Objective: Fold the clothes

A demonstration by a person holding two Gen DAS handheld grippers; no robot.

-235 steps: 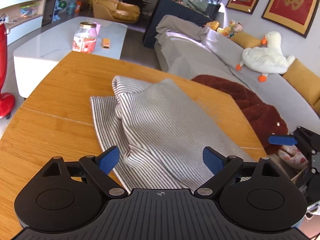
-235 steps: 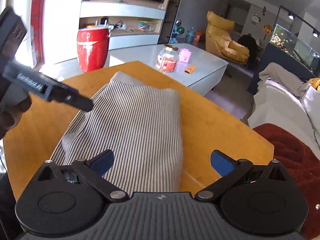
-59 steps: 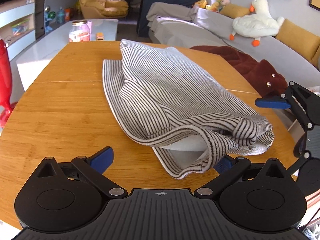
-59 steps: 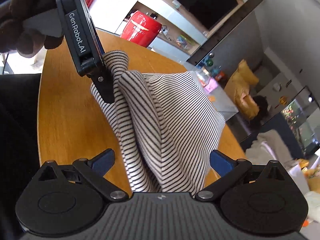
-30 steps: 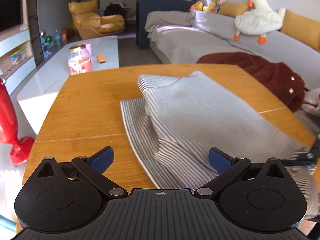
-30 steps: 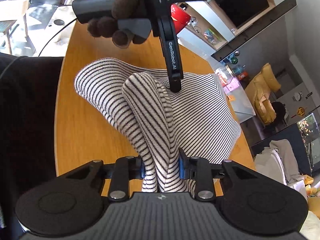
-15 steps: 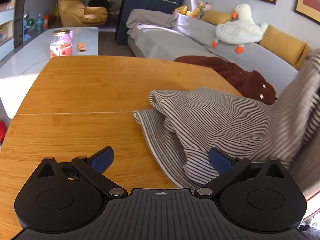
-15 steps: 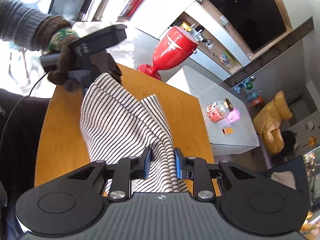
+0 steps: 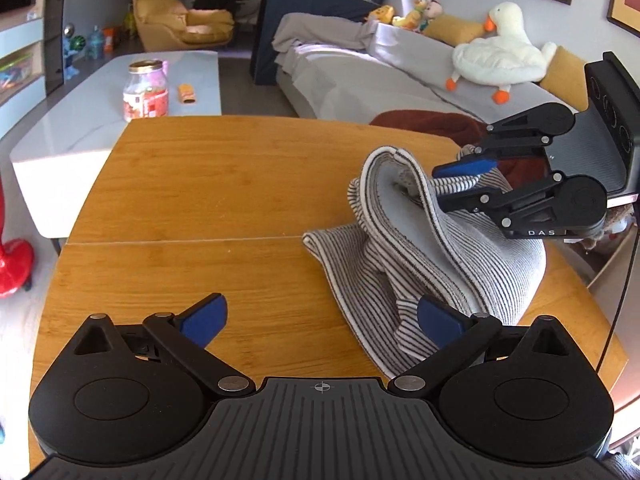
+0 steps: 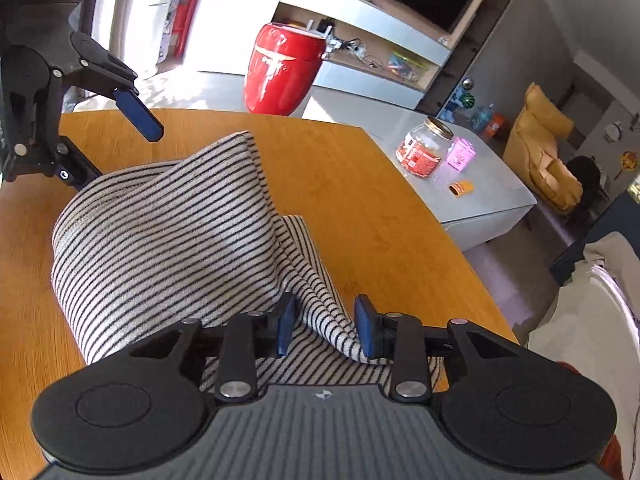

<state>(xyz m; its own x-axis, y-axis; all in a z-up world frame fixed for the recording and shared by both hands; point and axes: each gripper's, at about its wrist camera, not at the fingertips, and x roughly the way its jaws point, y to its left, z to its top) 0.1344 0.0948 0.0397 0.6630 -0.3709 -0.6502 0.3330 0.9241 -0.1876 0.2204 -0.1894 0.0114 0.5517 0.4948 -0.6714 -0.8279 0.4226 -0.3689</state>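
Observation:
A striped grey-and-white garment [image 9: 436, 252] lies bunched on the right side of the wooden table [image 9: 208, 184]. My left gripper [image 9: 320, 320] is open and empty, just in front of the garment's near edge. My right gripper [image 10: 324, 326] has its jaws partly apart around a fold of the garment [image 10: 168, 236]. In the left wrist view the right gripper [image 9: 460, 184] holds that fold lifted above the pile, at the far right. The left gripper also shows in the right wrist view [image 10: 138, 114], open above the table at the upper left.
A white coffee table [image 9: 80, 128] with a jar [image 9: 145, 90] stands beyond the table. A grey sofa [image 9: 360, 80] with a plush duck [image 9: 500, 60] and a brown garment [image 9: 432, 124] is at the back right. A red vase [image 10: 282, 68] stands on the floor.
My right gripper has lowered the garment back onto the table and its jaws have loosened. The garment now sits in a taller, folded-over bunch. My left gripper stays open and has pulled back.

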